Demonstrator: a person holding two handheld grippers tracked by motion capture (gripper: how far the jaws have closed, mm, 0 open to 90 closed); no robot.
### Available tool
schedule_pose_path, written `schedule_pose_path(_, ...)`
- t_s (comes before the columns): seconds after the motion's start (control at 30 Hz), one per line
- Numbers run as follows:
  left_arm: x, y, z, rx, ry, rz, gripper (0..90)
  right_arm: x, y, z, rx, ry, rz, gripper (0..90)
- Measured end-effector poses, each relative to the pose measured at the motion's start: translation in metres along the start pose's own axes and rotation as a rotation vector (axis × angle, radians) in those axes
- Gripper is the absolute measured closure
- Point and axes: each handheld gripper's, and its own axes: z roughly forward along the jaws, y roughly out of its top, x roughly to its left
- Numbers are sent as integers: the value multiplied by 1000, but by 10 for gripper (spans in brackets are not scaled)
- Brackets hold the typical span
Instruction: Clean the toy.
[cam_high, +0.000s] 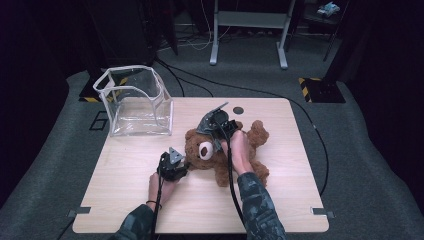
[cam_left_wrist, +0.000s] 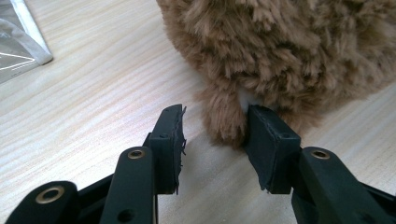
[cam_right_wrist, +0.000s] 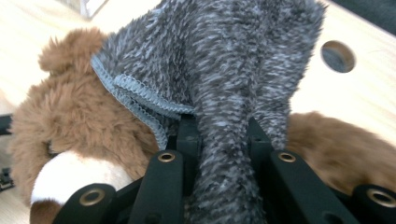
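A brown teddy bear (cam_high: 197, 145) lies in the middle of the wooden table (cam_high: 125, 200), its white muzzle toward the person. My right gripper (cam_high: 222, 127) is over the bear's head, shut on a grey fuzzy cloth (cam_high: 210, 121). In the right gripper view the cloth (cam_right_wrist: 219, 70) rises from between the jaws of that gripper (cam_right_wrist: 222, 123) and drapes over the bear (cam_right_wrist: 79, 121). My left gripper (cam_high: 182, 164) sits low at the bear's left side. It (cam_left_wrist: 214, 112) stands open, with a tuft of brown fur (cam_left_wrist: 224, 123) between its jaws, touching the right one.
A clear plastic container (cam_high: 135, 102) stands open-topped at the table's back left; its corner (cam_left_wrist: 18, 42) shows in the left gripper view. A round hole (cam_high: 238, 110) is in the tabletop behind the bear. Cables trail from both grippers toward the person.
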Motion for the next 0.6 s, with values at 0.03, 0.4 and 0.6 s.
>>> schedule_pose_path(0.03,0,0,0,0,1,1,565,-1,0,-4,-16,6,19,744)
schedule_pose_path(0.4,-1,0,0,-1,10,8,566,31,12,8,-61,115,-25,736)
schedule_pose_path(0.6,-1,0,0,-2,11,8,566,14,4,9,9,2,-40,742)
